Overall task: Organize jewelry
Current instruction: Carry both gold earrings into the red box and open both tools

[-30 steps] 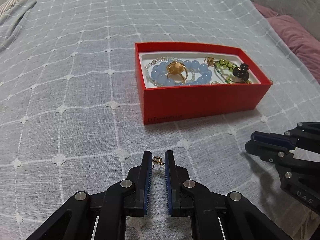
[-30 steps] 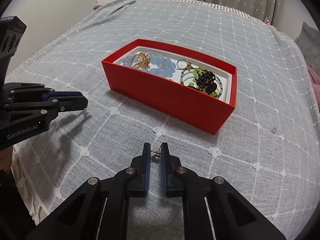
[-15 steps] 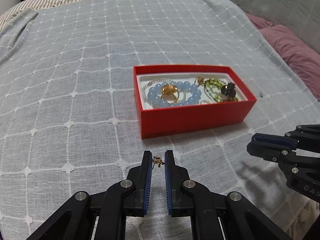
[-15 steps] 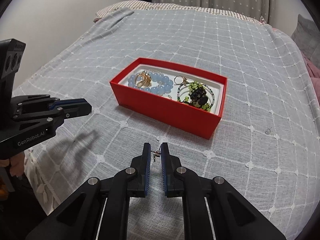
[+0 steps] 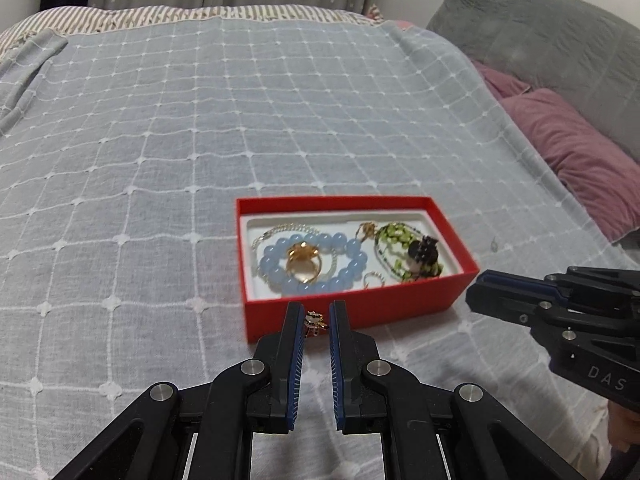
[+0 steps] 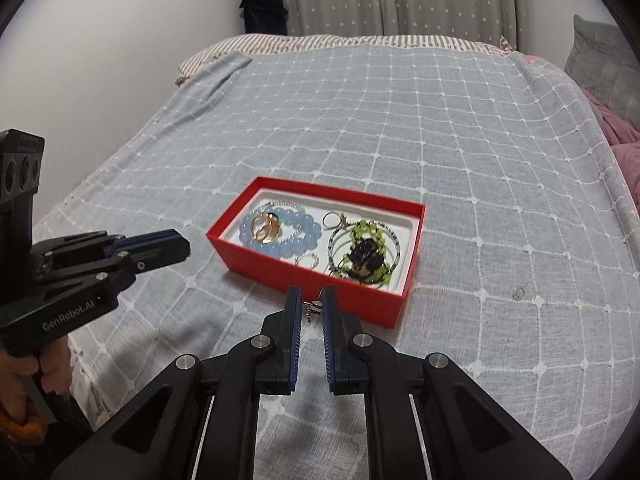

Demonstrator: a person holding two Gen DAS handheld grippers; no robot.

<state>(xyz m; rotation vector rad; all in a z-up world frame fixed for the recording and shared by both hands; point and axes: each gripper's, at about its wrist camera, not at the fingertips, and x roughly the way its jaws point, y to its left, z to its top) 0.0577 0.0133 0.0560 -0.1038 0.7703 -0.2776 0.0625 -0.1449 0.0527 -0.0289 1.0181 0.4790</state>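
Observation:
A red box (image 5: 360, 312) (image 6: 288, 272) sits on the bed. It holds a blue bead bracelet (image 5: 352, 248) (image 6: 298, 236), a gold ring (image 5: 304, 258) (image 6: 266, 222), a green bead piece with a black charm (image 5: 408, 250) (image 6: 366, 256) and small rings. My left gripper (image 5: 314, 322) is shut on a small gold earring (image 5: 313, 322), held in the air in front of the box. My right gripper (image 6: 310, 308) is shut on a small earring (image 6: 313, 307), also in front of the box. Each gripper shows in the other's view (image 5: 520, 300) (image 6: 152, 248).
The bed is covered by a grey blanket with a white grid (image 5: 200, 140) (image 6: 480, 160). Purple pillows (image 5: 580, 152) and a grey cushion (image 5: 540, 36) lie at the right. A wall (image 6: 100, 40) and curtains (image 6: 400, 0) stand beyond the bed.
Both grippers have risen and pulled back from the bed with their earrings held. The box now looks smaller and farther away, and more of the room shows.

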